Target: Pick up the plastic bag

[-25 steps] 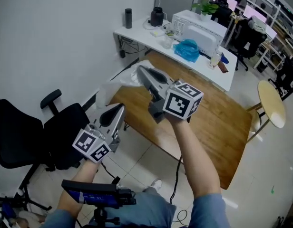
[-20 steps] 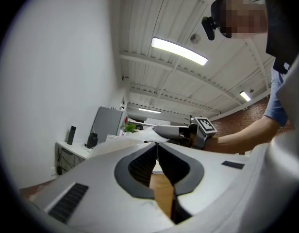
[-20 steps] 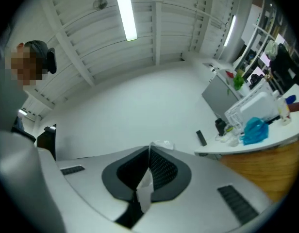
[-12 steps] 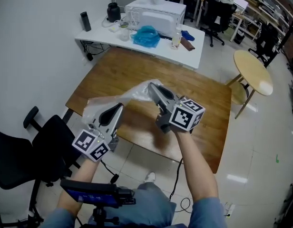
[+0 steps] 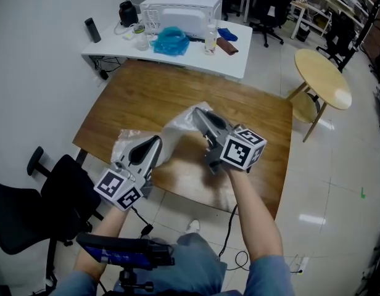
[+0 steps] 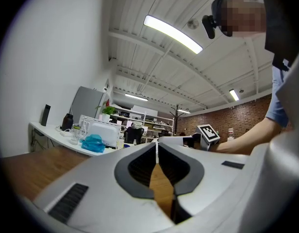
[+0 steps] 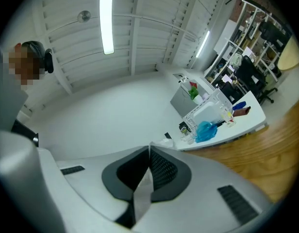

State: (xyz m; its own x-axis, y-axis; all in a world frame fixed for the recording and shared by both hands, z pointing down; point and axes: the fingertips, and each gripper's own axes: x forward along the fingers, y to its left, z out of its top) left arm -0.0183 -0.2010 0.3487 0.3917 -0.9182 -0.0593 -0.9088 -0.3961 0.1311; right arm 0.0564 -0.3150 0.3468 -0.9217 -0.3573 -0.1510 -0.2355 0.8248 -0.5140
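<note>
Head view, plastic bag [image 5: 175, 128] stretched left-right

The white table [image 5: 239, 71] beside the wooden table [image 5: 147, 97] carries a white appliance [image 5: 181, 11] and a blue bag [image 5: 169, 41].

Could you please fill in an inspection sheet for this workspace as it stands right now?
Surface: brown wooden table, carrying nothing but the bag.
Job's things: clear crumpled plastic bag, pinched at one edge; whether the rest touches the table cannot be told.
Clutter: white side desk with a white boxy appliance, a blue crumpled bag and a black bottle.
Grippers: right tool shut on the plastic bag; left tool shut, nothing between its jaws, beside the bag.
Cables: black cable on the floor by the table's near edge.
Surroundings: black office chair, round pale wooden table, more desks and chairs beyond.
</note>
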